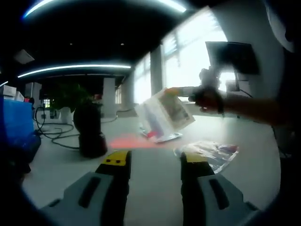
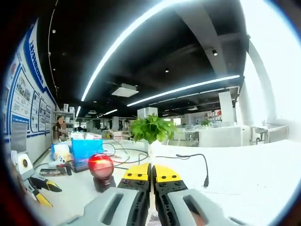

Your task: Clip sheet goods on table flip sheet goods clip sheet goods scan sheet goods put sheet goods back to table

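In the left gripper view, the left gripper [image 1: 155, 162] sits low and close, its two yellow-tipped jaws wide apart with nothing between them. Under it lies the white table [image 1: 150, 188]. Just past the right jaw, a flat clear packet [image 1: 209, 153] lies on the table. Left of the jaws stands a black scanner [image 1: 90, 129], and a red glow [image 1: 129, 141] falls on the table beside it. Past the glow, the right gripper [image 1: 181, 92] comes in from the right and holds a sheet packet [image 1: 164, 114] up in the air above the table, tilted, near the scanner. A small packet [image 1: 160, 136] lies on the table under it. Left of the scanner, black cables [image 1: 54, 134] run over the table, and a blue box [image 1: 16, 120] stands at the edge. Far behind are green plants [image 1: 70, 96], bright windows [image 1: 188, 61] and long ceiling lights [image 1: 75, 68].

In the right gripper view, the right gripper [image 2: 151, 172] has its jaws pressed close together; what they pinch cannot be seen here. Left of the jaws, the scanner [image 2: 101, 169] shines red. Behind it sit a blue box [image 2: 87, 148] and a potted plant [image 2: 151, 129]. A black cable [image 2: 195, 162] lies to the right of the plant. Posters [image 2: 23, 99] hang on the far left wall, under long lights [image 2: 141, 28].
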Demonstrator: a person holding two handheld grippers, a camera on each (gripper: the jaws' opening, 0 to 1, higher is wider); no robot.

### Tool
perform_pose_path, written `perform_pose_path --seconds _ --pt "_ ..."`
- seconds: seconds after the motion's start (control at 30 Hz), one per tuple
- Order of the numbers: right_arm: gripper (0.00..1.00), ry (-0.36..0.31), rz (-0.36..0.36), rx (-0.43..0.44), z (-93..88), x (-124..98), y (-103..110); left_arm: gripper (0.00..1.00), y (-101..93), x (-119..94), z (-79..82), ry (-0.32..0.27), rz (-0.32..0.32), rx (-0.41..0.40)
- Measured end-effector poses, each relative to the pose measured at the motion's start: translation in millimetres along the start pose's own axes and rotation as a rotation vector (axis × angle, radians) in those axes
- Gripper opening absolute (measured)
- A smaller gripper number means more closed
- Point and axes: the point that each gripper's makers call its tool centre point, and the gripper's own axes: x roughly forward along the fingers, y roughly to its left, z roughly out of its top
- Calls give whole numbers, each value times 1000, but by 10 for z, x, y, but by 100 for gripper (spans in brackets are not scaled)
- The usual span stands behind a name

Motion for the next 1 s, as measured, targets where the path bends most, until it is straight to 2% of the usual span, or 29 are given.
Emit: perform_pose_path --seconds 0.3,0.5,0.73,1.0 --pt "0 53 -40 -9 -143 123 -238 35 32 -5 -1 -4 -1 -5" --pt "0 100 -86 153 -401 231 -596 35 40 -5 -8 -2 -4 -8" --pt "0 184 -102 118 -632 331 -801 35 28 -9 6 -7 -4 -14" --pt "0 240 -102 98 -803 378 -920 35 14 -7 8 -8 -4 -14"
